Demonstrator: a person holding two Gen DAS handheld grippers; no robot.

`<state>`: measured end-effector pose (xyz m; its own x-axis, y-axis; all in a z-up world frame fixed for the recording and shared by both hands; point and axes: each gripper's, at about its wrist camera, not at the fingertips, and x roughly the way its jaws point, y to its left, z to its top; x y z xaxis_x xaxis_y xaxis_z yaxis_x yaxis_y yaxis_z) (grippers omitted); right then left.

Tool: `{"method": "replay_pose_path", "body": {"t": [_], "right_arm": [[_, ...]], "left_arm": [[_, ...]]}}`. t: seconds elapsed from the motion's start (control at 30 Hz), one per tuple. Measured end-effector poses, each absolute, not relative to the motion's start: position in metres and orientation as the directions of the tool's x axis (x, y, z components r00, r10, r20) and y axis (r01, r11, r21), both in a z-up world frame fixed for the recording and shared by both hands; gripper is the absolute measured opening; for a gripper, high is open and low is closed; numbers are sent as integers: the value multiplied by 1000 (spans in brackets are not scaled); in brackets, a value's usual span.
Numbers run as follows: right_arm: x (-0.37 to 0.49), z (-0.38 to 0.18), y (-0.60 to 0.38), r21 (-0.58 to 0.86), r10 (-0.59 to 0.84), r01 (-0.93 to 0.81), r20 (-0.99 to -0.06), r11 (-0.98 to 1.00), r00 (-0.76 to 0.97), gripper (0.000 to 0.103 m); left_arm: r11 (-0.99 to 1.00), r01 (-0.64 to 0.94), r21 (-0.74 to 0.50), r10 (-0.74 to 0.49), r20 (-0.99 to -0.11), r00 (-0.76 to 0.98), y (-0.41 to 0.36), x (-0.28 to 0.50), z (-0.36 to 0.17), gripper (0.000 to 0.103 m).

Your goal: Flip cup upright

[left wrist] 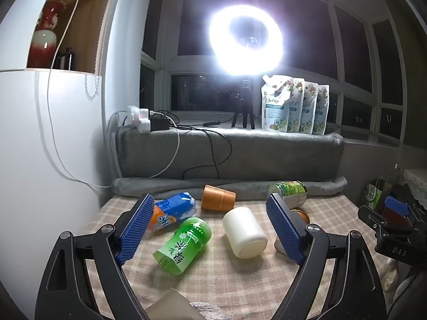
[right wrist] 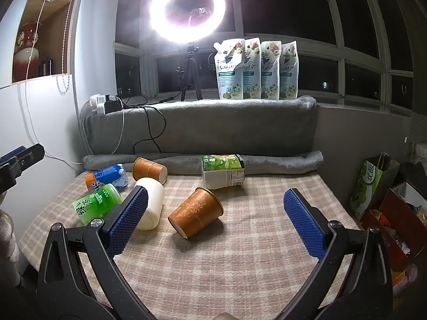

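Observation:
Several cups lie on their sides on the checked cloth. A white cup lies in the middle. An orange paper cup lies beside it, mostly hidden behind my left gripper's right finger in the left wrist view. A second orange cup lies at the back. A green cup lies to the left. My left gripper is open and empty, with the white cup between its fingers ahead. My right gripper is open and empty behind the near orange cup.
A blue and orange cup and a green-labelled white cup also lie on the cloth. A rolled grey towel and a grey-covered ledge bound the back. A ring light and pouches stand on it. Bags stand at the right.

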<state>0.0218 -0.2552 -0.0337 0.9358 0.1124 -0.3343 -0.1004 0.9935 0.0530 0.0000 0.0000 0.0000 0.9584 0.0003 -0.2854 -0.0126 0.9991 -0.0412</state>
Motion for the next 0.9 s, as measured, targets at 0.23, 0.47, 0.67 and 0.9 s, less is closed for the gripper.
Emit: {"method": "replay_pose_path", "body": {"t": [0.23, 0.47, 0.67, 0.9], "right_arm": [[22, -34, -255, 53, 112, -100, -337, 994, 935, 103], [22, -35, -257, 55, 113, -100, -335, 993, 935, 103], [22, -35, -257, 57, 113, -100, -338, 993, 934, 103], [23, -35, -257, 58, 113, -100, -338, 993, 934, 103]], "left_arm": [[999, -13, -37, 2, -281, 960, 0, 0, 0, 86], [999, -13, -36, 2, -284, 959, 0, 0, 0, 86], [999, -11, -37, 0, -286, 958, 0, -1, 0, 86], [999, -12, -35, 2, -287, 958, 0, -1, 0, 86]]}}
